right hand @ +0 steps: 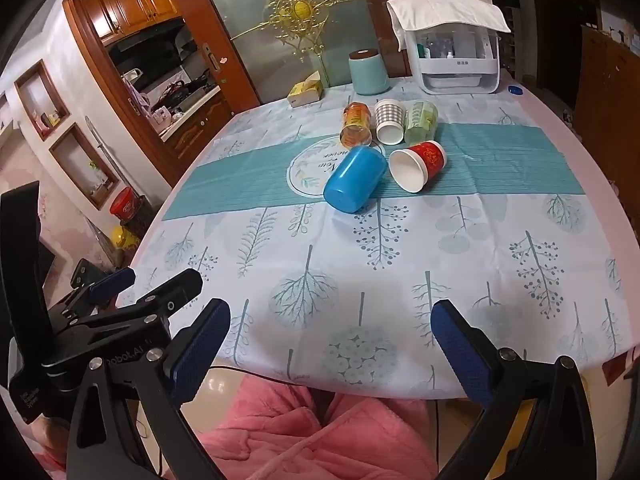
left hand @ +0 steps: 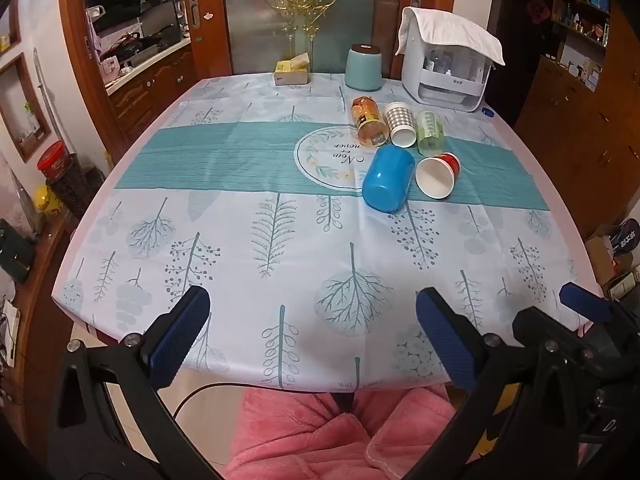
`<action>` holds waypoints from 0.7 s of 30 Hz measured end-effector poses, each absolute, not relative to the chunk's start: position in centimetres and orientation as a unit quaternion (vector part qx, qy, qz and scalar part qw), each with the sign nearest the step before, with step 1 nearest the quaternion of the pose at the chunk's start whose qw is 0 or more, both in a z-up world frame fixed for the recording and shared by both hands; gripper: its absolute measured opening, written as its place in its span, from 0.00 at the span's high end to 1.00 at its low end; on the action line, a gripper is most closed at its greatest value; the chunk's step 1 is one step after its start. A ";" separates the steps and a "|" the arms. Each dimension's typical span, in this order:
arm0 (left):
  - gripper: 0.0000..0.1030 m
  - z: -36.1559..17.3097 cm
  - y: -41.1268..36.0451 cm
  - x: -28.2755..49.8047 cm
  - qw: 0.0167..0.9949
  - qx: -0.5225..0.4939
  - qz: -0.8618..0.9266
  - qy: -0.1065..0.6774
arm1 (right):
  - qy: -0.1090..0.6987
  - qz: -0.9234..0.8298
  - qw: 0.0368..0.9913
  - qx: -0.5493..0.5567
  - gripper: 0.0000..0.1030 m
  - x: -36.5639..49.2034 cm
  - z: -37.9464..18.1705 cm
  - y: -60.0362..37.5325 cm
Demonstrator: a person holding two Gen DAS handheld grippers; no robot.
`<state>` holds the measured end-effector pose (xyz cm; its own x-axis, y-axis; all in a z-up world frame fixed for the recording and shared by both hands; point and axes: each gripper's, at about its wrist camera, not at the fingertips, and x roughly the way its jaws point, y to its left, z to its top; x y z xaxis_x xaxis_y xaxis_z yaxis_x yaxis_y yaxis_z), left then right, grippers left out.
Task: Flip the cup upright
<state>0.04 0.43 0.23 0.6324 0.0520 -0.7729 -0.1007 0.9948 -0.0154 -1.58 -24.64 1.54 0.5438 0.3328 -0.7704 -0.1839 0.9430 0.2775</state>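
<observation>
Over on the far right of the table, five cups lie tipped over, blue cup nearest; left gripper and right gripper both hover spread wide, grasping nothing.

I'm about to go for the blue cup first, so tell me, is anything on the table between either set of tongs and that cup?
Nothing visible. Only bare patterned tablecloth lies between the open left tongs, the open right tongs and the blue plastic cup lying on its side. The red paper cup lies beside it.
</observation>
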 end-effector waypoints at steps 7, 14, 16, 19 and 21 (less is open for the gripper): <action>0.01 0.6 0.3 -0.2 0.904 -0.021 0.046 0.424 | 0.464 0.154 0.868 0.085 0.01 -1.4 1.1 -24.4; 0.00 0.6 0.3 -0.8 0.904 -0.027 0.035 0.425 | 0.467 0.158 0.865 0.089 0.01 -1.5 0.9 -24.1; 0.01 0.6 0.3 -1.0 0.904 -0.025 0.036 0.426 | 0.467 0.157 0.866 0.088 0.01 -1.5 0.9 -24.1; 0.01 0.6 0.2 -1.1 0.903 -0.024 0.035 0.427 | 0.468 0.157 0.865 0.090 0.01 -1.6 0.8 -24.1; 0.01 0.7 0.2 -1.1 0.903 -0.024 0.035 0.428 | 0.469 0.158 0.864 0.091 0.01 -1.8 0.6 -24.1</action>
<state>-1.09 0.15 0.68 0.6312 0.0425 -0.7745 -0.0834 0.9964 -0.0133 -1.76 -24.12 0.63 0.5102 0.3582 -0.7819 -0.1873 0.9336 0.3055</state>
